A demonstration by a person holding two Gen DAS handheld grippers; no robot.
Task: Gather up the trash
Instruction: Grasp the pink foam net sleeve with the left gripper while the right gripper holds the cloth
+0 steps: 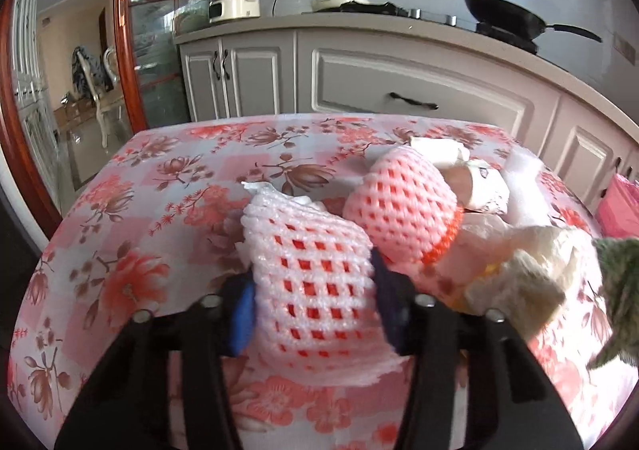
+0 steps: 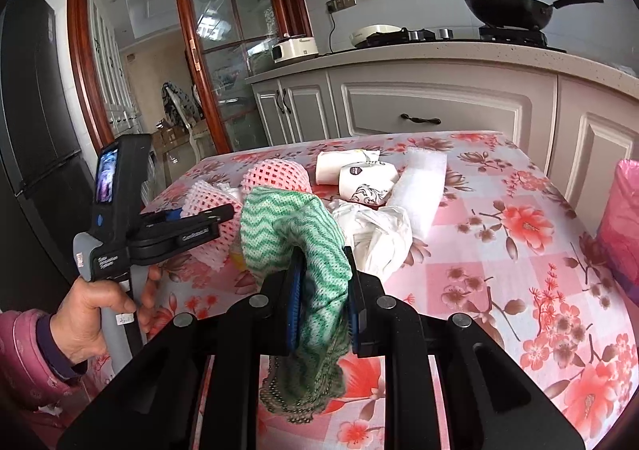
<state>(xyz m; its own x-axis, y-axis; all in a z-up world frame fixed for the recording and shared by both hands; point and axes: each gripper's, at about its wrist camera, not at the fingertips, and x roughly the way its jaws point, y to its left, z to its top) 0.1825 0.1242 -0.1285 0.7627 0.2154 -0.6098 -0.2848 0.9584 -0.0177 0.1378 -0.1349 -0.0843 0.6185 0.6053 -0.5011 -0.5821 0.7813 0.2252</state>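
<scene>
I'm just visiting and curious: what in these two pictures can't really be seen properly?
- Pink bin bag: cut off by the right edge in the right wrist view.
- Yellow item: mostly hidden under crumpled tissue in the left wrist view.
- Paper cup print: too small to read.
- Green cloth: blurred and cut off at the left wrist view's edge.

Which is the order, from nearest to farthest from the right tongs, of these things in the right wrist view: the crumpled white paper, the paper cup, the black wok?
1. Crumpled white paper: on the table, just ahead of the right tongs, slightly right.
2. Paper cup: lying on its side behind the paper, mid-table.
3. Black wok: on the stove, far upper right.
</scene>
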